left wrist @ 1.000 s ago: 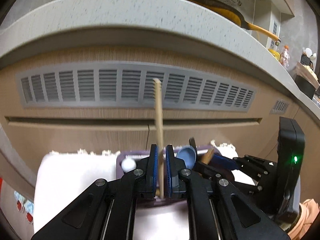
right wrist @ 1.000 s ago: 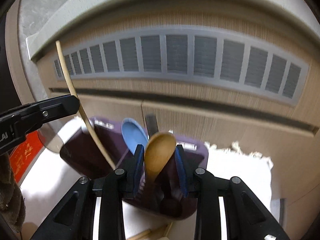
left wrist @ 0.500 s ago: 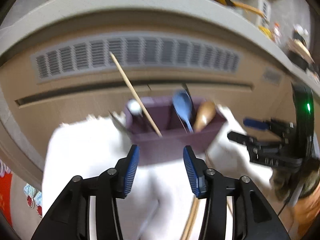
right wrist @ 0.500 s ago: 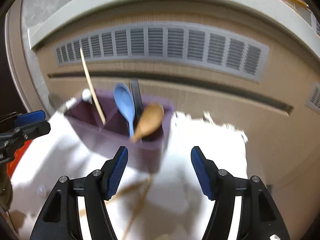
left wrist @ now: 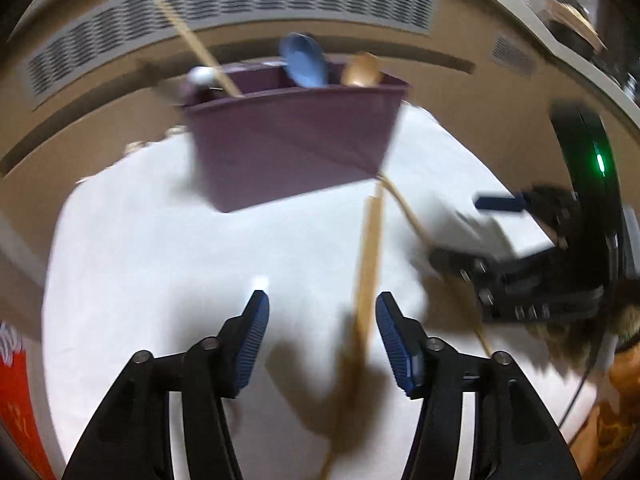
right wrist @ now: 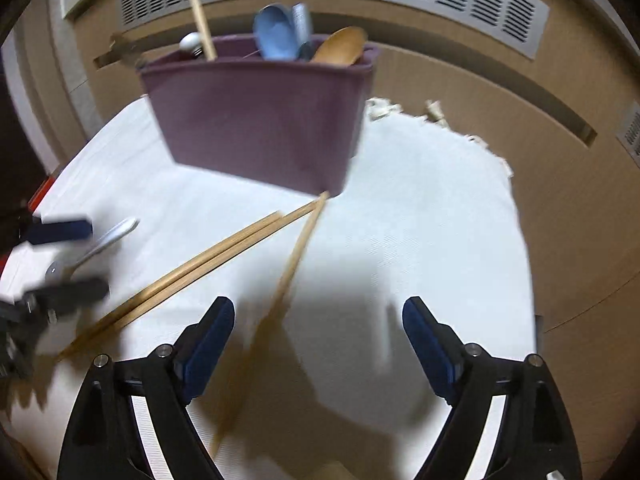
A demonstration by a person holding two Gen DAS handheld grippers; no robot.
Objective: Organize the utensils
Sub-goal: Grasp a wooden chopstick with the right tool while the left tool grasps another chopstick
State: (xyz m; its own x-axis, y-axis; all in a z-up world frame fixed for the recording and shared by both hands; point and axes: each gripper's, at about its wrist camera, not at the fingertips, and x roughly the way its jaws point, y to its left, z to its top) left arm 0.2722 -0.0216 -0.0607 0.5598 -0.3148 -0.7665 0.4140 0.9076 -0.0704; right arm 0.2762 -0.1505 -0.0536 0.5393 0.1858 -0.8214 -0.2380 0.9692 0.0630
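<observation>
Three chopsticks (right wrist: 224, 246) on cloth (right wrist: 420, 240), one holder (right wrist: 260, 116)

Motion blur smears the loose chopsticks (left wrist: 370, 256) in the left wrist view; their near ends dissolve into shadow and run off the bottom edge. The single chopstick (right wrist: 294, 258) in the right wrist view blurs likewise toward the lower edge. The purple holder (right wrist: 260, 120) hides the lower parts of the blue spoon (right wrist: 276, 32) and wooden spoon (right wrist: 340, 46). A white spoon (right wrist: 106, 240) is partly covered by the blurred left claw (right wrist: 66, 258). Small items on the bench (left wrist: 576, 20) at upper right are too small to tell.
</observation>
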